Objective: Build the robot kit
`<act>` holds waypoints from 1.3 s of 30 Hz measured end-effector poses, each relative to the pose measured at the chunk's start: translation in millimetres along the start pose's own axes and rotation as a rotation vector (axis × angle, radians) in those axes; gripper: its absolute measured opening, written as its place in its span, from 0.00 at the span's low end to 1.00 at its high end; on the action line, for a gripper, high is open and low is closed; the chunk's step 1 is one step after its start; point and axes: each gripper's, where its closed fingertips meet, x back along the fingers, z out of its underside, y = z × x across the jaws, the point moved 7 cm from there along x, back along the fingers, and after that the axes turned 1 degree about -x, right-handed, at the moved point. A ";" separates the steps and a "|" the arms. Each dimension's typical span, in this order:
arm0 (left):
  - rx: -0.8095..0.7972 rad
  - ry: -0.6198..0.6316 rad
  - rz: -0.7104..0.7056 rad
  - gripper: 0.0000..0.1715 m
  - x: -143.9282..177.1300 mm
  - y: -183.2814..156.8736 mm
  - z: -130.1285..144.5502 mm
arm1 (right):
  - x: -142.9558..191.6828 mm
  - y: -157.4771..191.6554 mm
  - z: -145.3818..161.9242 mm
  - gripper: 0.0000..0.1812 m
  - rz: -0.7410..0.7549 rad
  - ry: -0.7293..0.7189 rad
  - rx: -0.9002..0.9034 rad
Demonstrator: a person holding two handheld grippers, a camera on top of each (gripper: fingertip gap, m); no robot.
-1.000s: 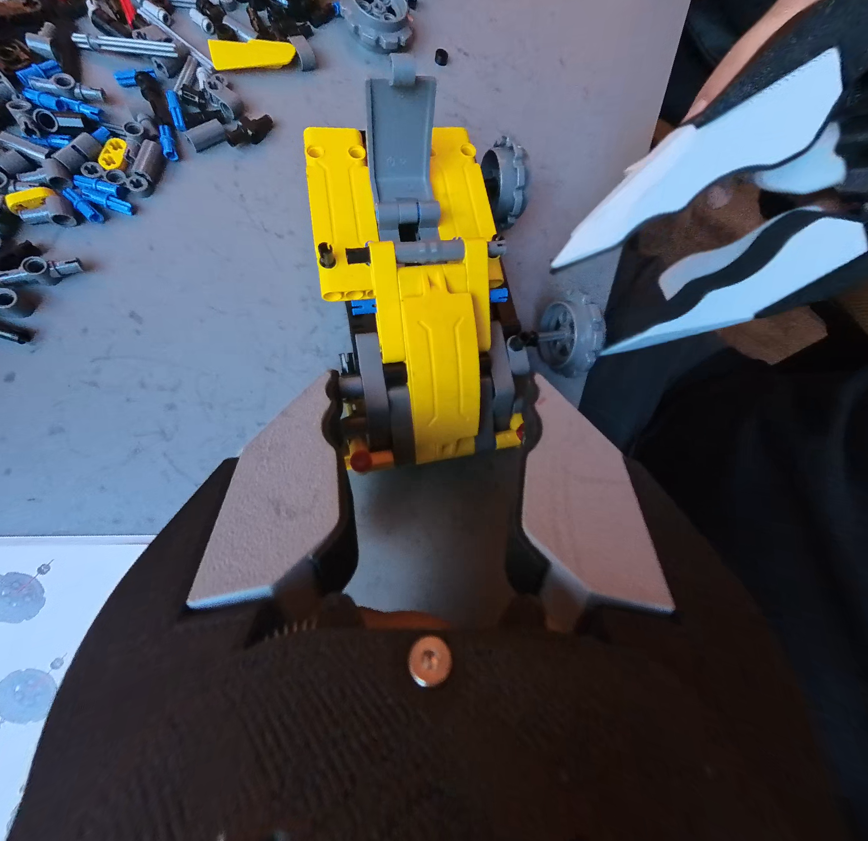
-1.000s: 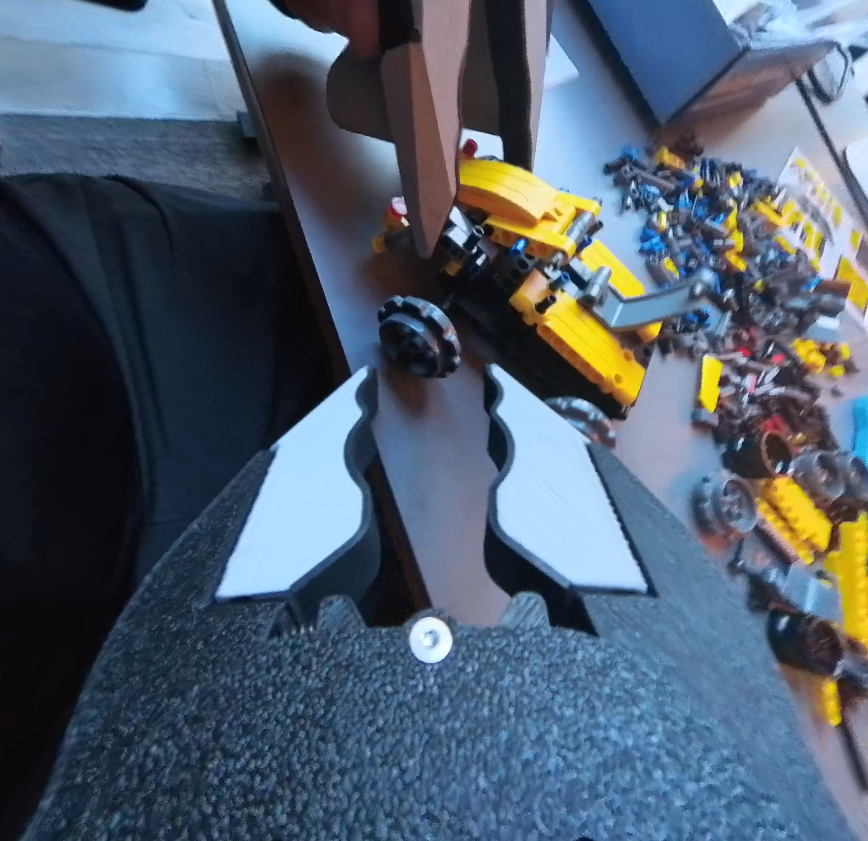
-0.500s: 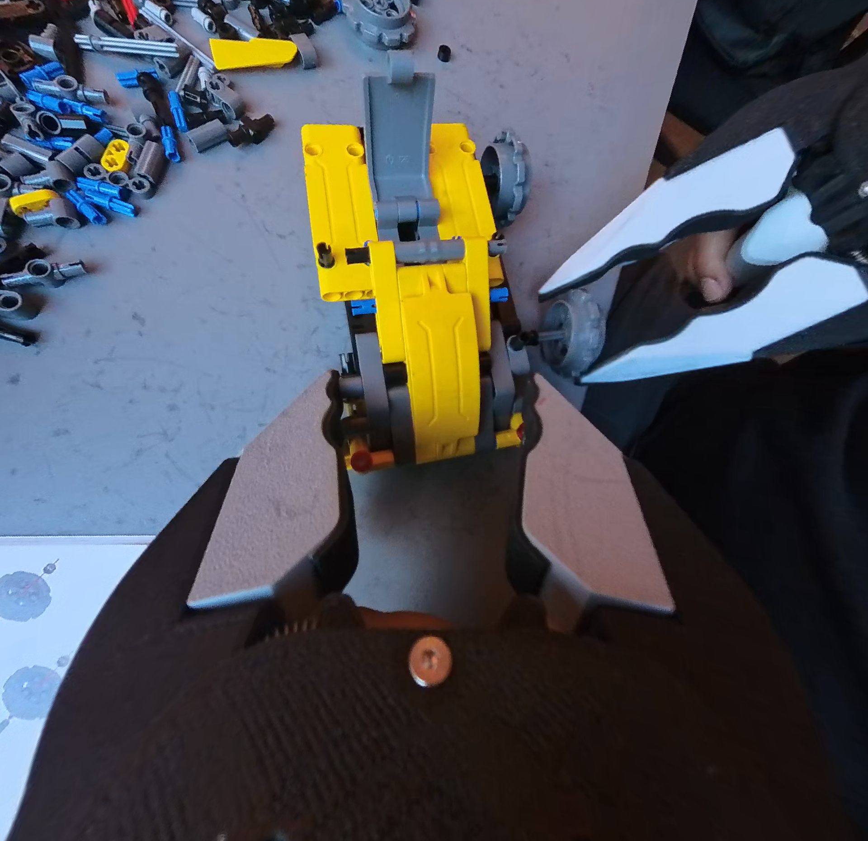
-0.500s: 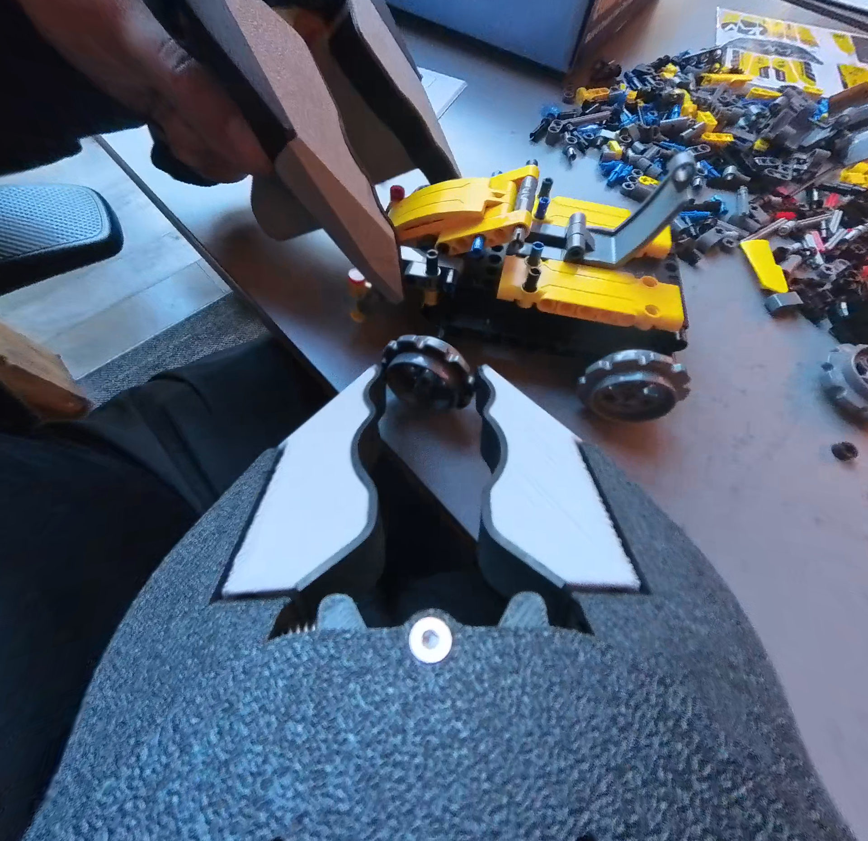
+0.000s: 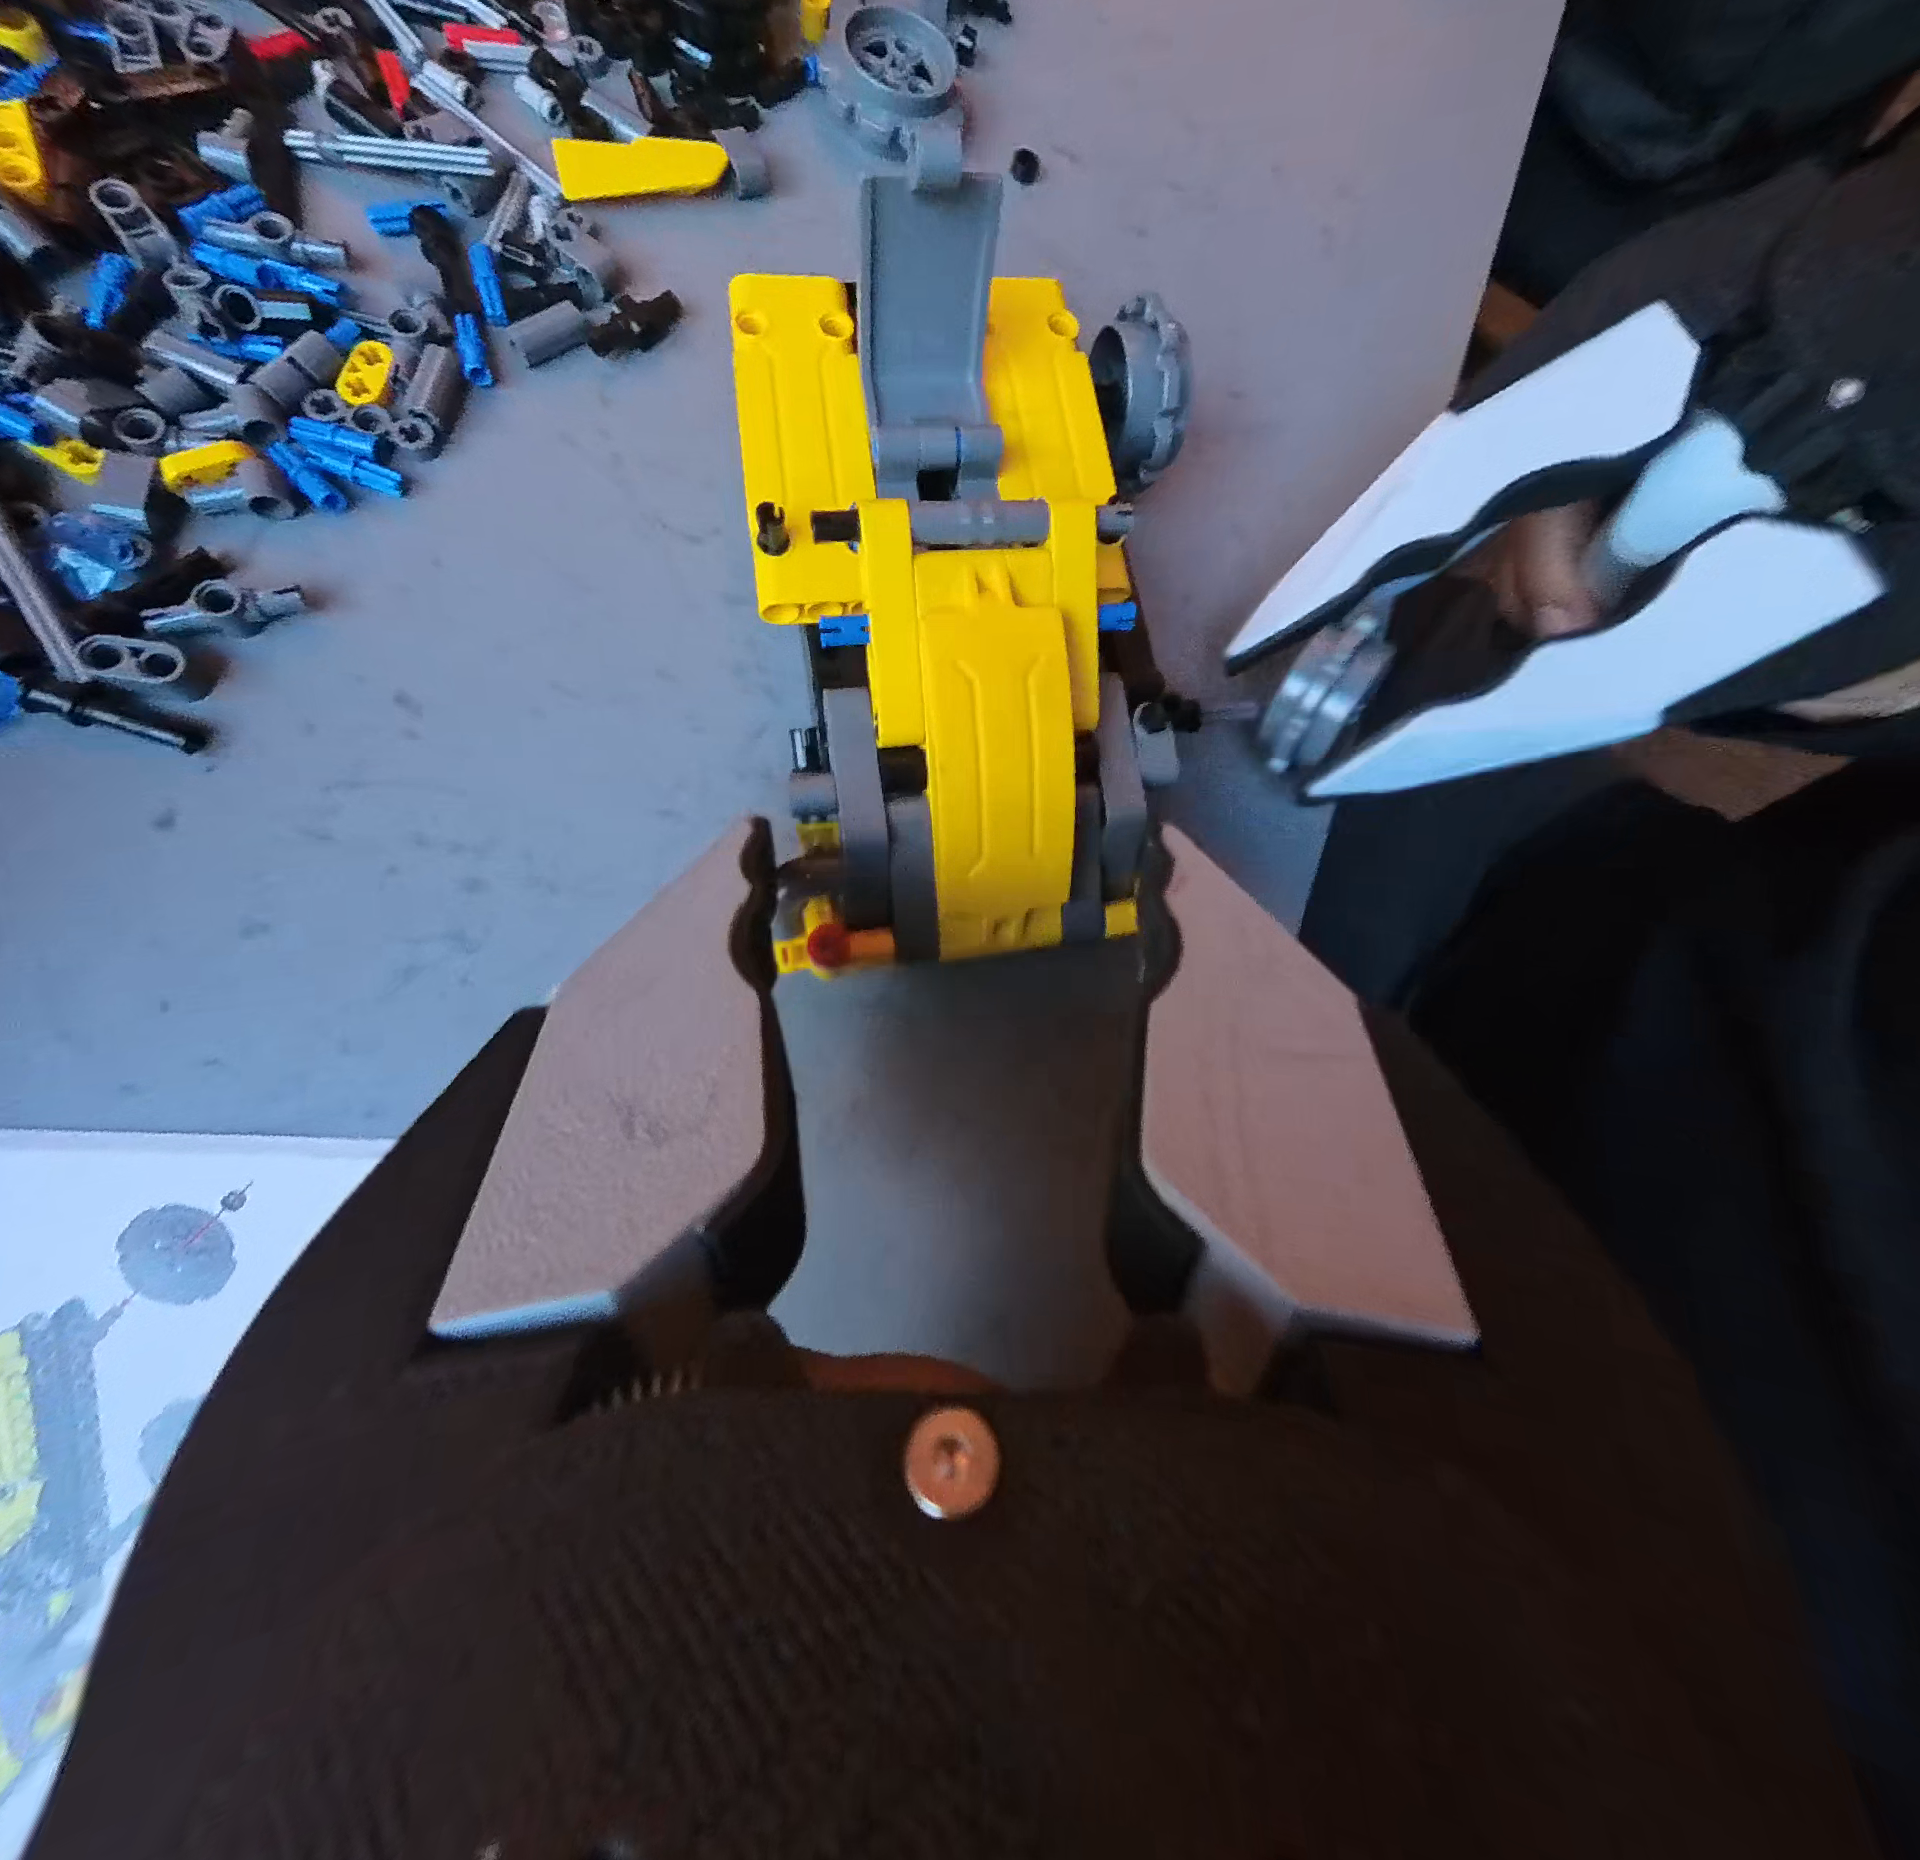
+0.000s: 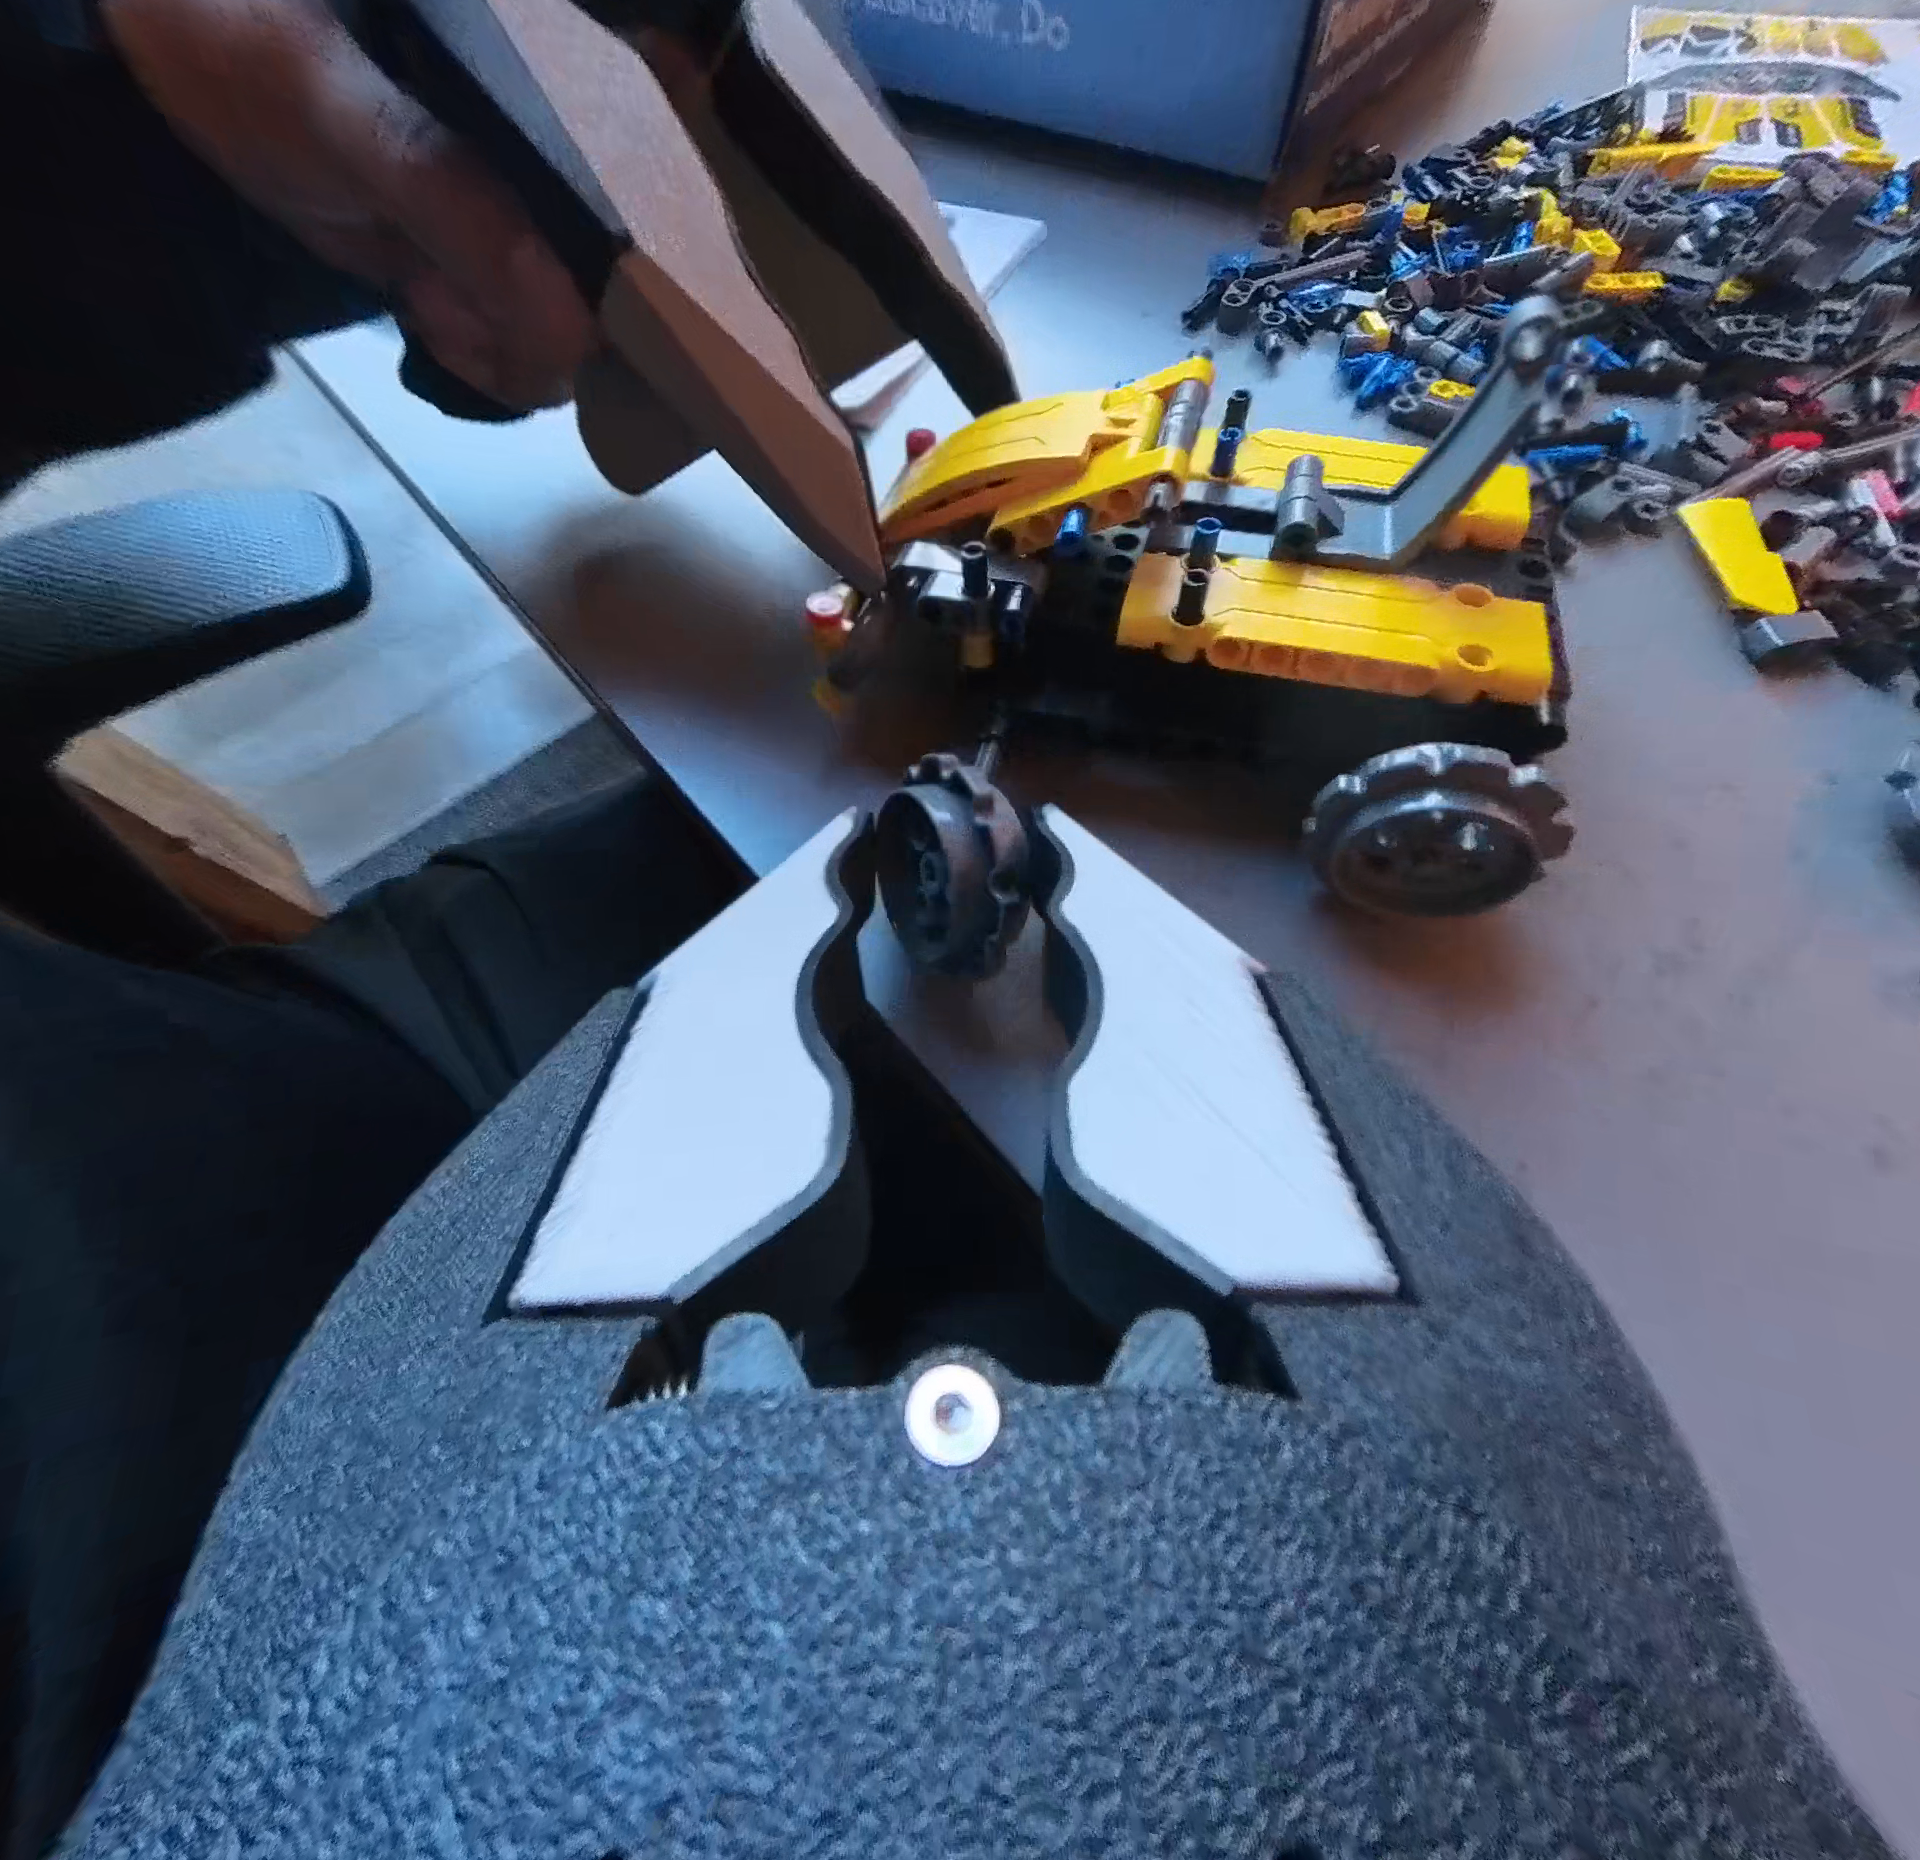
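A yellow and black brick vehicle [image 5: 987, 605] with a grey lever stands on the grey table near its right edge; it also shows in the right wrist view [image 6: 1330, 626]. My left gripper [image 5: 961, 854] is shut on the vehicle's front end, one finger on each side. My right gripper [image 6: 951, 834] is shut on a small grey wheel [image 6: 951, 891] that sits on a thin axle sticking out of the vehicle's side, right at the table edge. The left wrist view shows the same wheel [image 5: 1320, 688] between the right gripper's [image 5: 1273, 724] white fingers. A second grey wheel [image 6: 1439, 839] is on the rear.
A big pile of loose blue, grey, black and yellow parts [image 5: 260, 283] covers the table's far left. A loose grey wheel hub [image 5: 899, 54] lies beyond the vehicle. An instruction sheet [image 5: 94, 1343] lies at near left. A blue box [image 6: 1091, 44] stands behind. A chair armrest [image 6: 177, 584] is off the table. From either gripper's tips it is about 20 cm to the loose grey wheel hub [image 5: 899, 54].
My right gripper came in from off the table edge, reached the wheel on the axle and closed on it. My left gripper and the vehicle stayed put.
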 end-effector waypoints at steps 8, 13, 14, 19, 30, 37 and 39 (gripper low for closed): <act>-0.055 -0.118 -0.165 0.37 25.5 -21.3 -1.6 | 21.8 -0.3 0.5 0.16 -0.143 -0.101 -0.176; -0.053 -0.193 0.069 0.31 26.4 -76.9 -8.9 | 36.1 -1.9 -15.4 0.15 -0.366 -0.247 -0.436; -0.032 -0.213 0.139 0.28 22.3 -86.1 -9.8 | 36.9 -3.0 -18.4 0.15 -0.416 -0.259 -0.504; 0.020 -0.292 0.263 0.17 3.8 -110.1 -17.2 | 35.9 6.8 -28.3 0.14 -0.531 -0.260 -0.571; 0.389 -0.402 0.576 0.07 -0.7 -109.6 -14.3 | 62.4 -4.1 -29.2 0.17 -0.507 -0.293 -0.614; 0.443 -0.427 0.639 0.07 -1.6 -108.5 -11.9 | 70.9 -11.8 -14.7 0.13 -0.524 -0.207 -0.678; 0.390 -0.434 0.585 0.07 -1.6 -108.5 -12.6 | 71.3 -8.0 -12.9 0.14 -0.541 -0.169 -0.692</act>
